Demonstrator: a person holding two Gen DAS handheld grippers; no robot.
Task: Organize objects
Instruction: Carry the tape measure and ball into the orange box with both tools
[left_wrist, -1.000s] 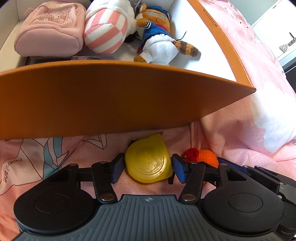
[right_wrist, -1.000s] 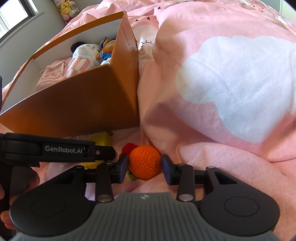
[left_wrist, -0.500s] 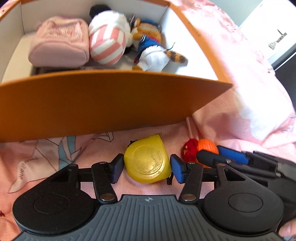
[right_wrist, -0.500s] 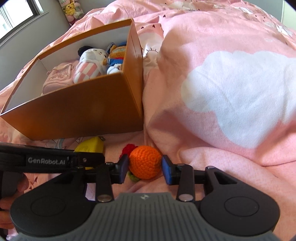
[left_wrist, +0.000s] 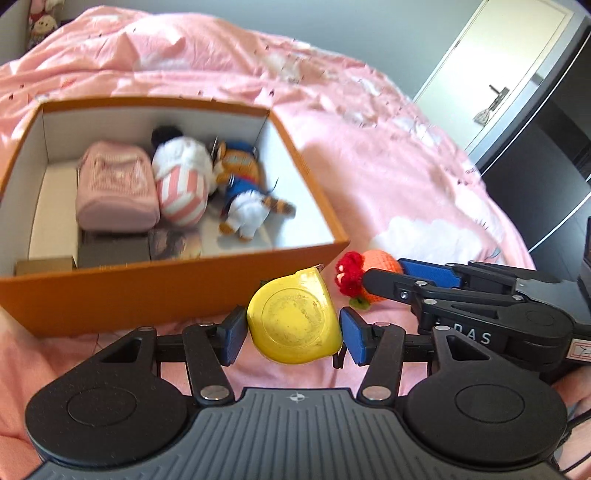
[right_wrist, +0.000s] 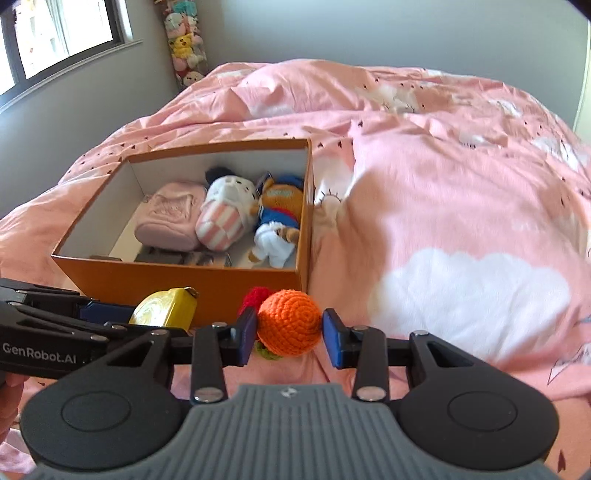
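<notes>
Grey-walled bedroom, window (right_wrist: 55, 33) at 10 o'clock, door (left_wrist: 491, 66) at 2. Pink cloud-print duvet (right_wrist: 443, 192) covering the bed. Open orange box (left_wrist: 155, 284) of plush toys at 11. Left tongs (left_wrist: 291, 332) clamped on yellow tape measure (left_wrist: 293, 325). Right tongs (right_wrist: 288, 332) gripping orange crochet ball (right_wrist: 289, 322), both lifted before the box.

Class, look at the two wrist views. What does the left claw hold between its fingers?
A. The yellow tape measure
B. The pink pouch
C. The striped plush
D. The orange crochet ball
A: the left claw has its blue pads closed on the yellow tape measure, while the orange crochet ball sits in the right claw, in front of the orange box.
</notes>
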